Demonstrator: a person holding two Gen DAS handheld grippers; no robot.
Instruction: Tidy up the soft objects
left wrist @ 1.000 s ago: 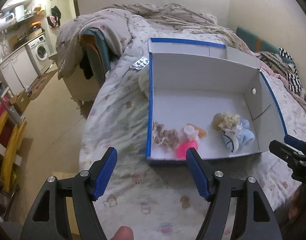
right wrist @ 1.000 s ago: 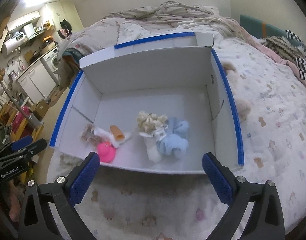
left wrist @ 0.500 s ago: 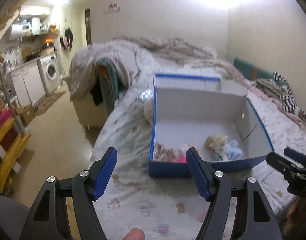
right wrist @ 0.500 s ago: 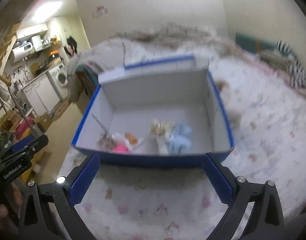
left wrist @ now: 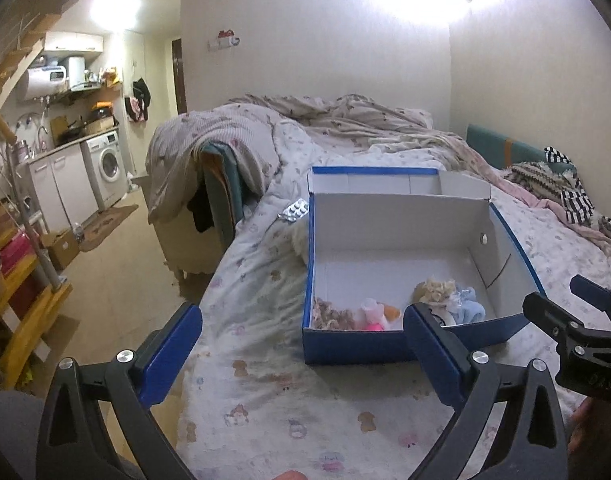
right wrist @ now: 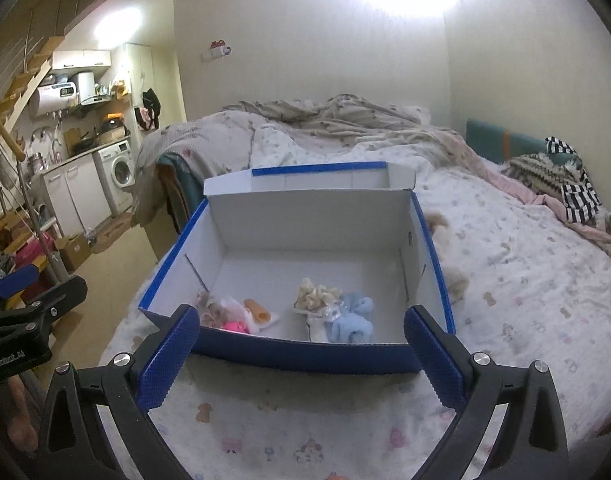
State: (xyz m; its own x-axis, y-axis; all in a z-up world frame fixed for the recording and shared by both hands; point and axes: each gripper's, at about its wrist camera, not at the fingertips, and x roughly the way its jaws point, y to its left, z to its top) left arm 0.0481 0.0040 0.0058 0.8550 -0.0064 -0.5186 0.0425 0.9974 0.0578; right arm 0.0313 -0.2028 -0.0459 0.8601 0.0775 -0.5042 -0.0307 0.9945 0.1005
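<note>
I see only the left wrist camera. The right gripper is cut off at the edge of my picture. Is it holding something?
Observer: No. The right gripper has its jaws wide apart, with nothing between them.
Operator: The right-hand wall of the blue box hides the bed behind it. Is anything soft there?
Observer: Yes. A fluffy beige thing lies on the bed beside that wall, outside the box.
Operator: The light blue item is half covered for me. Is it fully inside?
Observer: Yes. It lies on the box floor near the front wall, next to the cream ruffled item.
</note>
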